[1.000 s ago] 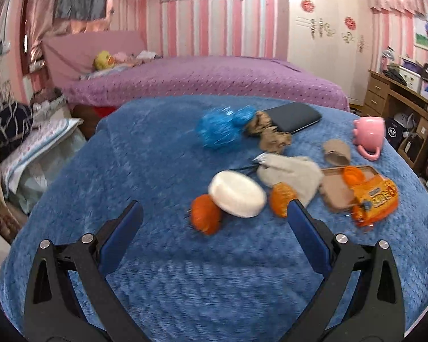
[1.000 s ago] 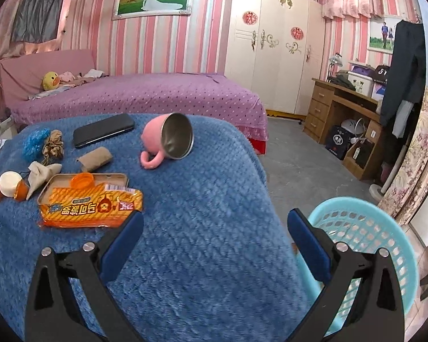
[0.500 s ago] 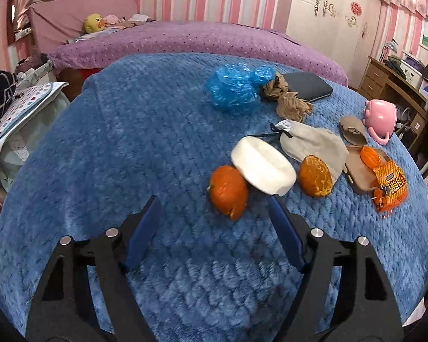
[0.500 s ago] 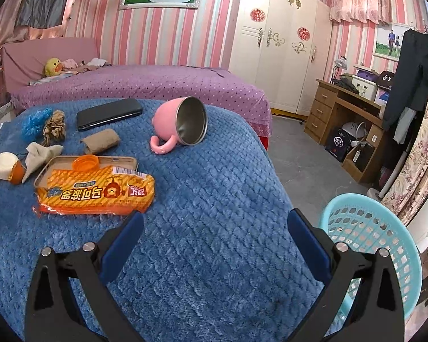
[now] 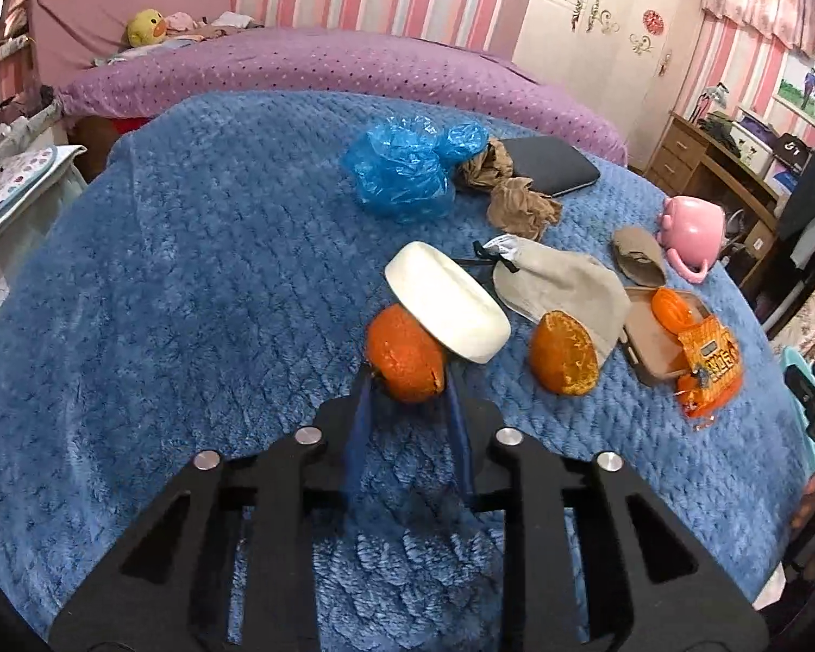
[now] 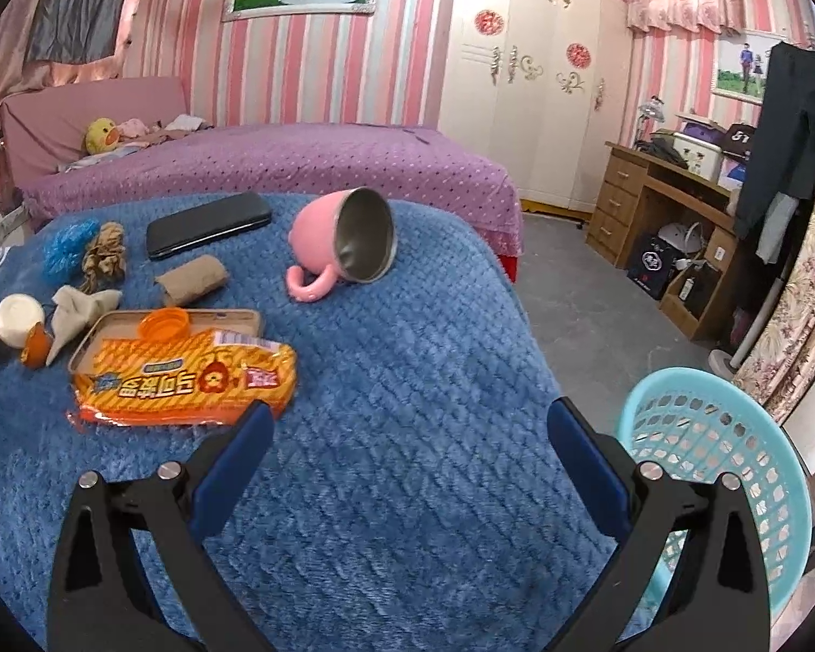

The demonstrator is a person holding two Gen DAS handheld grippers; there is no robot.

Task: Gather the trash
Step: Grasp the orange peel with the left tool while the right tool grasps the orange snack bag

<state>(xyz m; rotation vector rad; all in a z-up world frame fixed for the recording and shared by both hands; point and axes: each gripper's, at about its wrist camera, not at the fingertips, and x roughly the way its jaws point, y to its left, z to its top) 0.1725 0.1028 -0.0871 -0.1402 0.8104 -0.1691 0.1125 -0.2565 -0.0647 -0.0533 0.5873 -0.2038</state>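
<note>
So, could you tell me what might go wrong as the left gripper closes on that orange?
1. The white disc leans on the orange; lifting it may tip the disc over.
2. The left gripper is closing with only its fingertips around the orange's near side, so it could squirt out.
3. The basket stands off the bed's far side, so the carry is long.

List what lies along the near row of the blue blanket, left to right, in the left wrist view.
Orange peel → white round lid → second orange peel → orange snack packet.
</note>
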